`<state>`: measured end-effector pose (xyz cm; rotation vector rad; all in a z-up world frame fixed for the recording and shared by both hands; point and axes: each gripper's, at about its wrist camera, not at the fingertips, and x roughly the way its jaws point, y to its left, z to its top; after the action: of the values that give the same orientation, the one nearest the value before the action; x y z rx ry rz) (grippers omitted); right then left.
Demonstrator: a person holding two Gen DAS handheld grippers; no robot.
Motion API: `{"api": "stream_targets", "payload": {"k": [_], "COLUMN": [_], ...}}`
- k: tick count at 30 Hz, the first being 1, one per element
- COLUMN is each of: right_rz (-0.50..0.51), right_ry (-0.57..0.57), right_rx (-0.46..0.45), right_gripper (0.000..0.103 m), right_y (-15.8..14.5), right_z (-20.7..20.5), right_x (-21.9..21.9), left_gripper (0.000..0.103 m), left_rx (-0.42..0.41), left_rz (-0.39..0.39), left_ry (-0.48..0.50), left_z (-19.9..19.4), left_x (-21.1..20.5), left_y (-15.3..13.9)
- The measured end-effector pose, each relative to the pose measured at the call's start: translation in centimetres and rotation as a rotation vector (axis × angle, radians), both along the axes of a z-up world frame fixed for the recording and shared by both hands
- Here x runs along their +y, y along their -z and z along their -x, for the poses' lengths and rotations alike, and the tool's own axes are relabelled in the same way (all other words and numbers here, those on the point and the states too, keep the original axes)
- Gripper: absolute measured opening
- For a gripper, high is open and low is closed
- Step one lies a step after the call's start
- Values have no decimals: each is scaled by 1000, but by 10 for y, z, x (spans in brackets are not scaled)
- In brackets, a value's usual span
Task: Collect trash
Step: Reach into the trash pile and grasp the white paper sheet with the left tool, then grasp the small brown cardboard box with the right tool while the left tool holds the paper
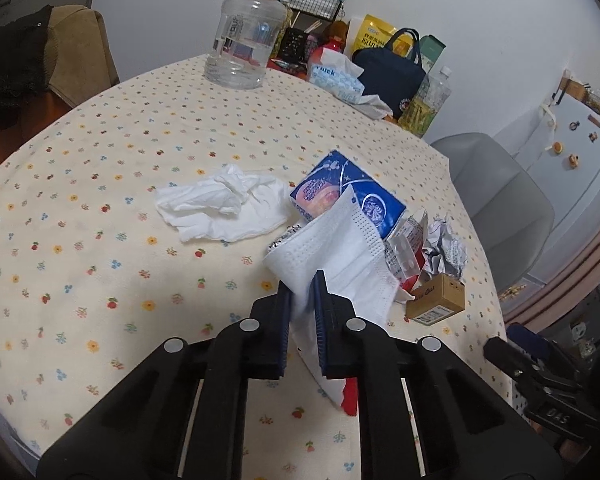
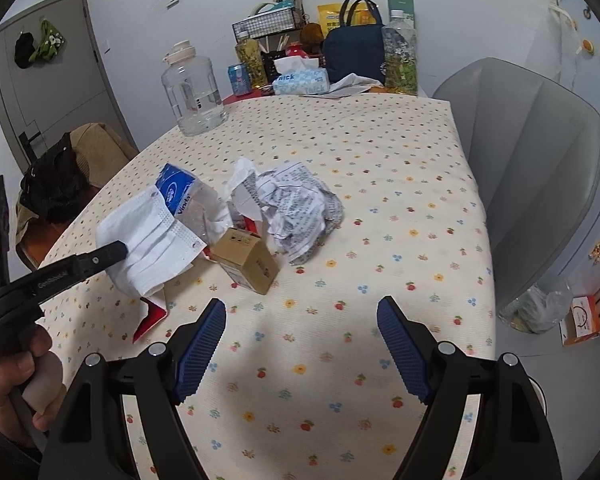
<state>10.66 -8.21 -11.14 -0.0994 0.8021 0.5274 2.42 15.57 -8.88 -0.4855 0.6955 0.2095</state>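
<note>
My left gripper is shut on a white face mask, its blue pads pinching the mask's lower edge; the same mask shows in the right wrist view with a left finger against it. Behind the mask lie a blue tissue pack, a crumpled white tissue, a crumpled printed paper, a small brown cardboard box and a red scrap. My right gripper stands open above bare tablecloth, a little in front of the box and paper.
The floral tablecloth covers a table with a clear water jug, a tissue box, a navy bag and bottles at its far end. A grey chair stands at the right; a lined bin sits below.
</note>
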Motion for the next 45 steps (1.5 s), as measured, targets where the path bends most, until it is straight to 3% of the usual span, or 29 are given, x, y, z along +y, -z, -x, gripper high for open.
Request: {"api": "stream_targets", "payload": {"k": [10, 14, 18, 33, 45], "right_rz": [22, 30, 33, -31, -73], "right_ry": [-58, -62, -64, -42, 144], "right_rx": [-3, 5, 40, -26, -51], "right_gripper": [77, 72, 36, 35, 35], "right_y": [4, 8, 15, -12, -28], "right_z": [-8, -16, -26, -1, 3], "right_x": [42, 57, 61, 6, -92], "left_gripper": [7, 7, 7, 7, 6], "left_rx": [-117, -120, -122, -189, -178], "left_rz": [15, 12, 22, -23, -42], "left_ry": [-35, -44, -46, 131, 248], "left_z": [25, 25, 25, 2, -34], "left_x": [27, 34, 36, -28, -102], "left_y": [-35, -38, -37, -54, -60]}}
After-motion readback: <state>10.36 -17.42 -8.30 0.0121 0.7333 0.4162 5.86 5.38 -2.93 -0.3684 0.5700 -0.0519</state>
